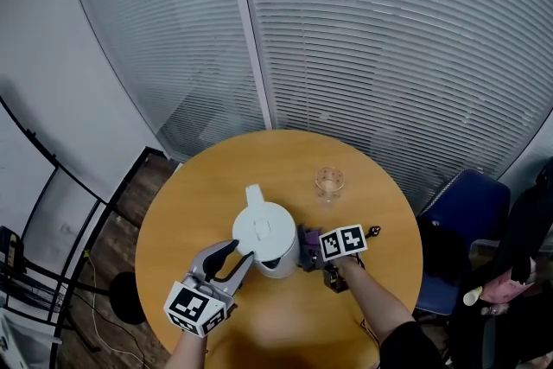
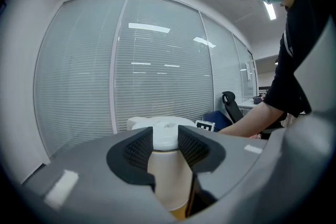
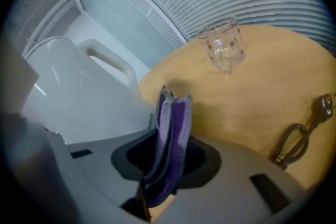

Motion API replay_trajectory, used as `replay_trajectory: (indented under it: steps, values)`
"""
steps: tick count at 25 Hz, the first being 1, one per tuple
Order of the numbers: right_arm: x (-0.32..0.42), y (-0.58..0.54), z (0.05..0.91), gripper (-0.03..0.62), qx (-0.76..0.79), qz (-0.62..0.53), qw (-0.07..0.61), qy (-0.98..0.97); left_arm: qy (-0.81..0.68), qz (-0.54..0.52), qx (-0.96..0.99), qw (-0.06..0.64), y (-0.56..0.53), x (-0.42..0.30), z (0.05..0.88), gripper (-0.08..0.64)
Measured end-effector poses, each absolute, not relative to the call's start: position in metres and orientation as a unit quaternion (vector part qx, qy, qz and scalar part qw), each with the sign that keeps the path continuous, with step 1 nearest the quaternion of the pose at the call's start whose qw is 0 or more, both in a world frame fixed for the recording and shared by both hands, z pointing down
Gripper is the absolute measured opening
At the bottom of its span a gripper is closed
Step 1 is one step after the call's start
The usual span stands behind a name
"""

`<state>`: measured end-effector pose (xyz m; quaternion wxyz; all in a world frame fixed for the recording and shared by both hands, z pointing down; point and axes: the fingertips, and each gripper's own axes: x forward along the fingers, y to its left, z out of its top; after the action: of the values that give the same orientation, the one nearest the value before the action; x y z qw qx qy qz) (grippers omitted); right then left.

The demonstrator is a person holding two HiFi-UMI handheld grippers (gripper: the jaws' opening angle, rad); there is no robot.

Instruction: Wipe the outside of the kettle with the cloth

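Nearest the head camera is the left gripper (image 1: 242,252), its marker cube (image 1: 197,307) at the table's 6 o'clock edge and its black jaws reaching up to the 7 o'clock side of the kettle (image 1: 266,233). Its own view shows the jaws spread wide with the kettle's pale wall filling the gap and both ribbed pads against it, so it looks like a bracing hold. The white kettle stands upright just to the 6 o'clock side of the centre of the round wooden table (image 1: 216,177), lid on, handle turned toward 12 o'clock. At its 4 o'clock side the right gripper (image 3: 168,157) is clamped tight on the folded purple cloth (image 3: 172,123), which stands up out of the jaws just beside the kettle wall; I cannot tell whether it touches. A clear glass (image 1: 329,181) sits at the kettle's 1 o'clock, and a brown cord (image 3: 294,139) lies at 3 o'clock beyond the right gripper. The likely troubles: only a narrow edge of cloth is presented, so hard jaw plastic may scrape the wall instead; the smooth wall could slide in the left pads under a firm rub, turning or tipping the kettle; and a wide stroke round the far side could knock the glass.
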<state>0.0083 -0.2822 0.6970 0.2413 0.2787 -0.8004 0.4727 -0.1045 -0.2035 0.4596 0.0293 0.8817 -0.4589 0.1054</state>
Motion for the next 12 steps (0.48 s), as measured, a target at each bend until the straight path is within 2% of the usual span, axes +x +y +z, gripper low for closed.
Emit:
replay_trajectory:
  steps: [5, 12]
  values:
    - [0.011, -0.282, 0.697, 0.095, 0.301, 0.477, 0.233, -0.792, -0.459, 0.109, 0.882, 0.029, -0.204, -0.105, 0.460, 0.158]
    - [0.032, -0.277, 0.654, 0.095, 0.375, 0.471, 0.136, -0.787, -0.456, 0.123, 0.881, -0.005, -0.205, -0.103, 0.458, 0.158]
